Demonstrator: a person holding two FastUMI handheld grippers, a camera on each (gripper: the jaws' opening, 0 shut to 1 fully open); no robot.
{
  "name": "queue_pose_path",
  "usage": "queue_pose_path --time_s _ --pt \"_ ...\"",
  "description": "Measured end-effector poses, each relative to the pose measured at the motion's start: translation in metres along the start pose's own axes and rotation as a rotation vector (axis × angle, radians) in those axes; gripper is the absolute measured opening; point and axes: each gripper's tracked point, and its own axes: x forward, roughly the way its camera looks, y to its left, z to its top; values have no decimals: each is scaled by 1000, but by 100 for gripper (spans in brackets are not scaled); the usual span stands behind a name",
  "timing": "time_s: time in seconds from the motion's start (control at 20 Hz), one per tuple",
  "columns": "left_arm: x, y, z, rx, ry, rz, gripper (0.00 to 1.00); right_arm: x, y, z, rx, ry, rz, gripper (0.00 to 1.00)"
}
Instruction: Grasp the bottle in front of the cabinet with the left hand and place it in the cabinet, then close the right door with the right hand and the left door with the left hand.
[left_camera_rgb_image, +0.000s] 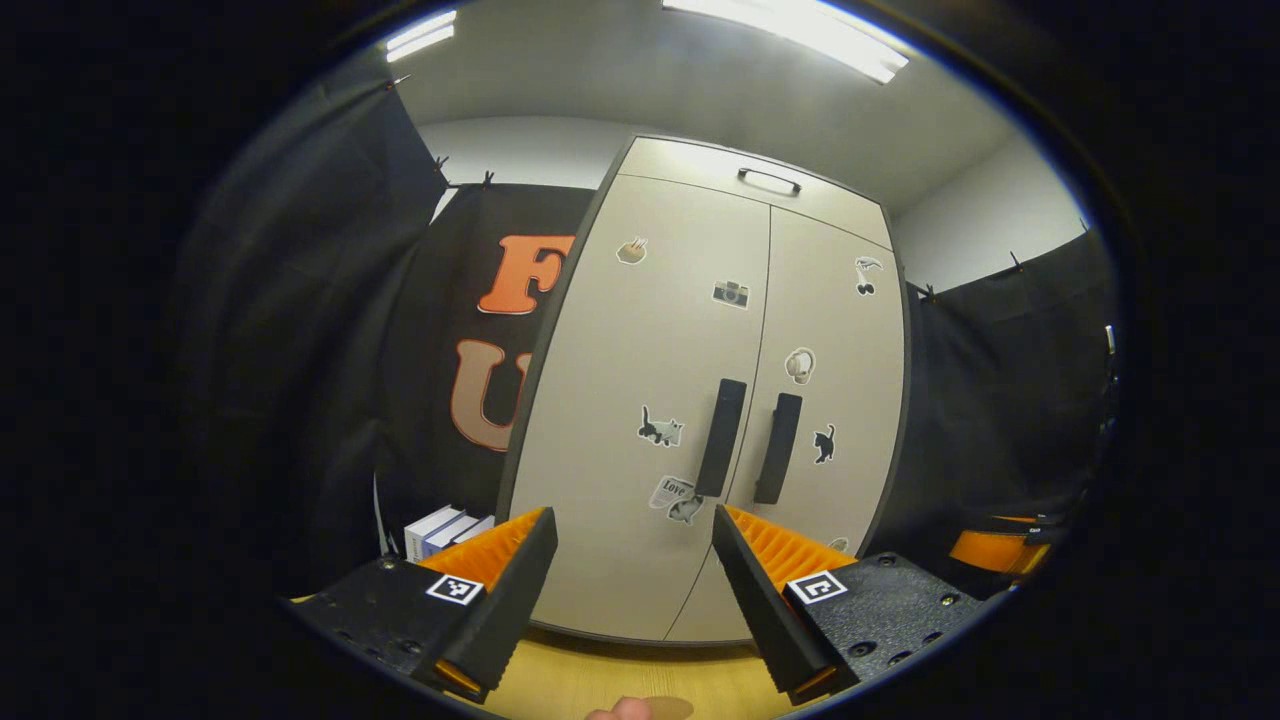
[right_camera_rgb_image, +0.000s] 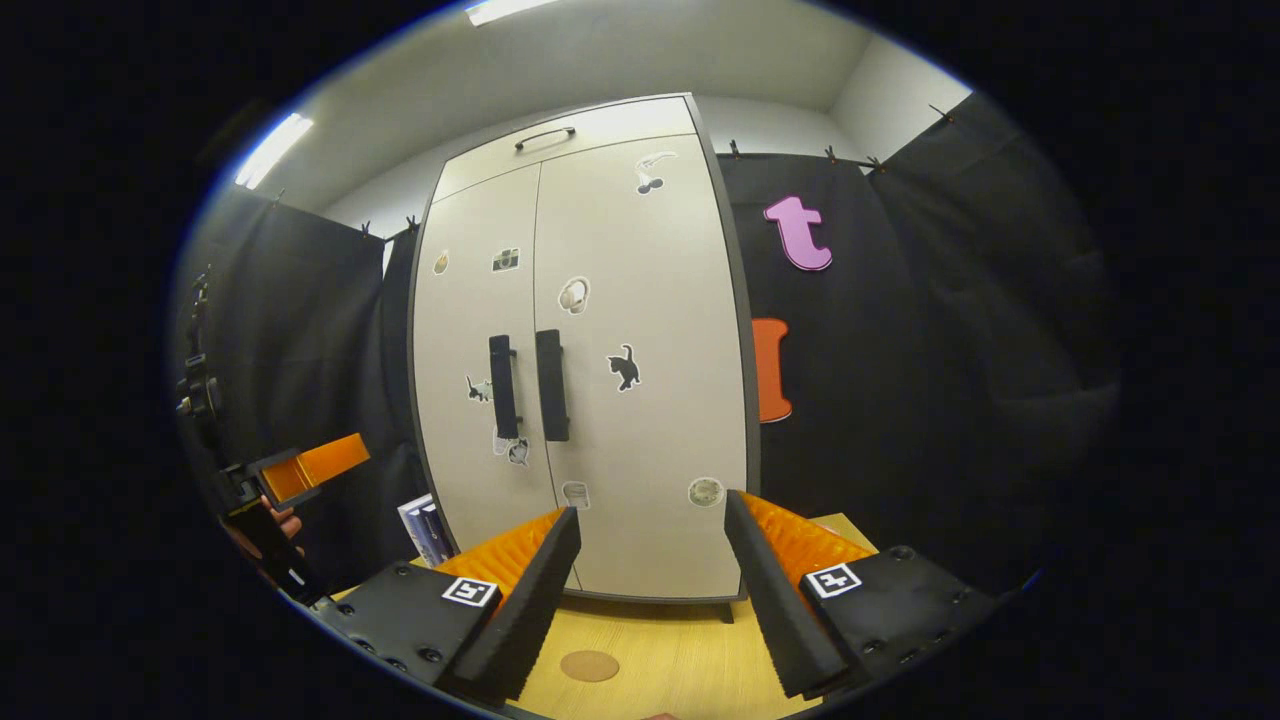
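Tools first: the left tool (left_camera_rgb_image: 633, 555) and the right tool (right_camera_rgb_image: 652, 560) both have their fingers spread wide with nothing between them, each hanging over the light wooden table (right_camera_rgb_image: 660, 640) in front of the tall beige two-door cabinet (right_camera_rgb_image: 585, 350). Both cabinet doors are flush shut, black vertical handles (right_camera_rgb_image: 528, 385) side by side at the middle seam. Can't see the bottle, so can't tell where it sits. White boxes (left_camera_rgb_image: 440, 530) stand just left of the cabinet's base.
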Motion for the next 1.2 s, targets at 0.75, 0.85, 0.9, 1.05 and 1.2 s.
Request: queue_pose_path --time_s 0.75,0.85,0.9,1.05,1.2 --pt "-29 3 -18 23 22 22 95 -16 -11 -2 44 -22 1 96" --pt "-29 2 -23 36 31 18 95 -16 -14 -5 54 -18 -5 87" --pt "-29 2 -25 44 34 16 95 -16 -15 -7 55 -15 -10 87" --pt "-29 -1 -26 68 36 8 95 -16 -16 -10 58 -8 -13 97" --pt "-29 -4 -30 78 42 0 93 -15 -15 -14 63 1 -12 97"
